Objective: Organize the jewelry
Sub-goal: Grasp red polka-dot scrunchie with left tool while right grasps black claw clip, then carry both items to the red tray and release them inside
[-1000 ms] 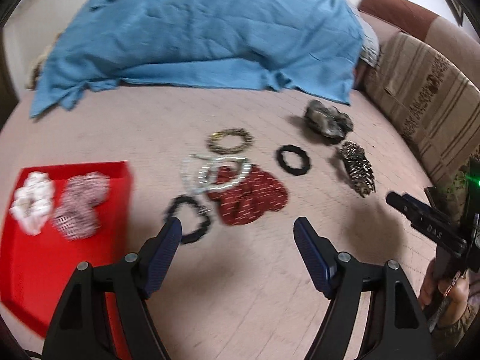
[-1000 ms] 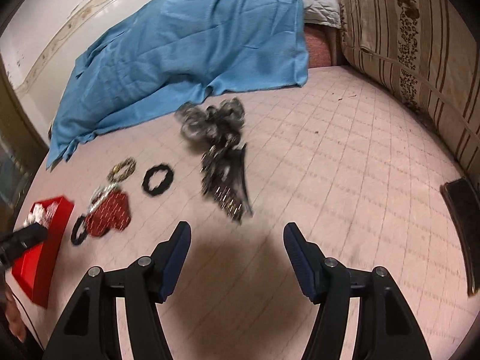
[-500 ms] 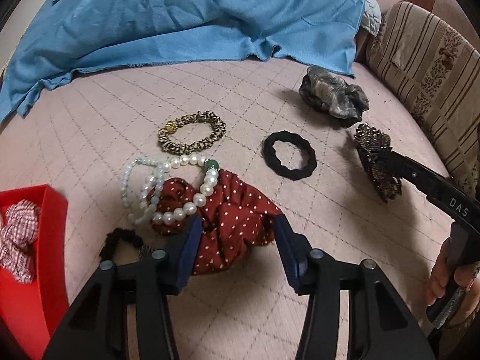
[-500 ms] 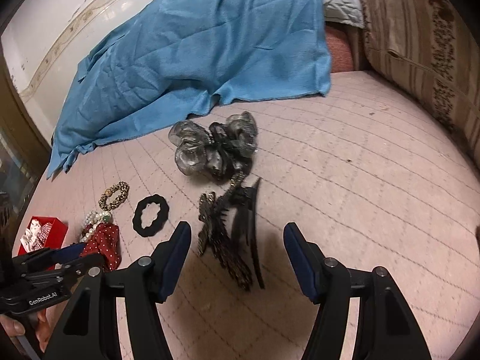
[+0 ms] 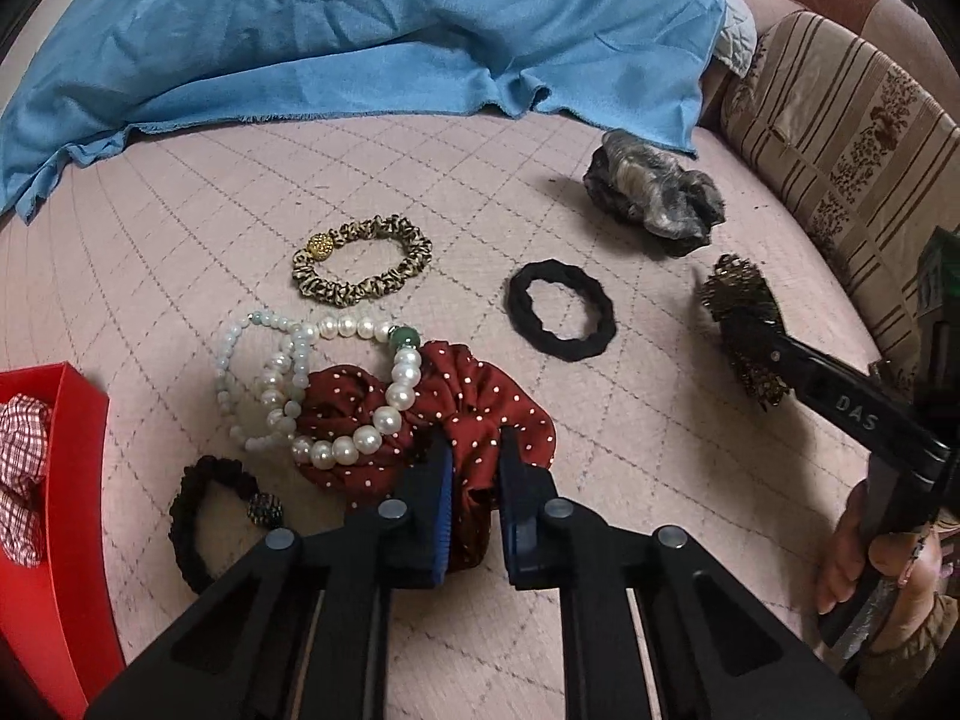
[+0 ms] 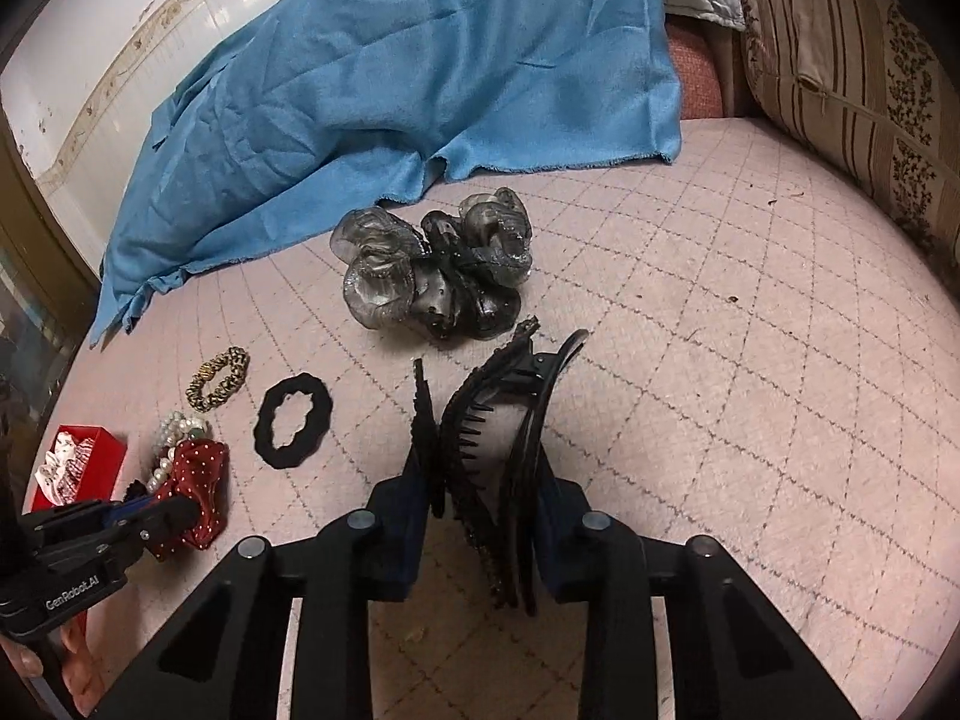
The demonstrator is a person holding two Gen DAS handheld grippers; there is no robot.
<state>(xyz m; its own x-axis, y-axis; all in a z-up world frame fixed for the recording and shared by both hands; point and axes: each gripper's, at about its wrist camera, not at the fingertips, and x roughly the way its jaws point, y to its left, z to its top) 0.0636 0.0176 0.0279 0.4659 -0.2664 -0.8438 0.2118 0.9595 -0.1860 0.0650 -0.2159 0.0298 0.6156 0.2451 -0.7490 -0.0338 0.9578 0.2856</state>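
- Left gripper (image 5: 474, 483) closing, blue pads pinching near edge of dark red white-dotted fabric scrunchie (image 5: 480, 402) lying on bed surface.
- Right gripper (image 6: 480, 507) closing, black toothed hair claw clip with brown beaded trim (image 6: 486, 438) between pads, touching both.
- White pearl bead strands with one green bead (image 5: 312, 372) draped over far-left part of red scrunchie, just beside left pad.
- Small black scrunchie with charm (image 5: 204, 510) near-left; leopard-print scrunchie with gold ball (image 5: 366, 261) beyond pearls; plain black wavy hair tie (image 5: 561, 318) to right.
- Grey sheer organza scrunchie (image 6: 432, 270) just beyond claw clip.
- Red open box (image 5: 66, 516) at left edge, red-white checked scrunchie (image 5: 21, 444) inside.
- Pink quilted cover (image 6: 720, 360) underneath everything; crumpled blue cloth (image 5: 360, 18) at back; striped beige floral cushion (image 5: 852, 120) at right.
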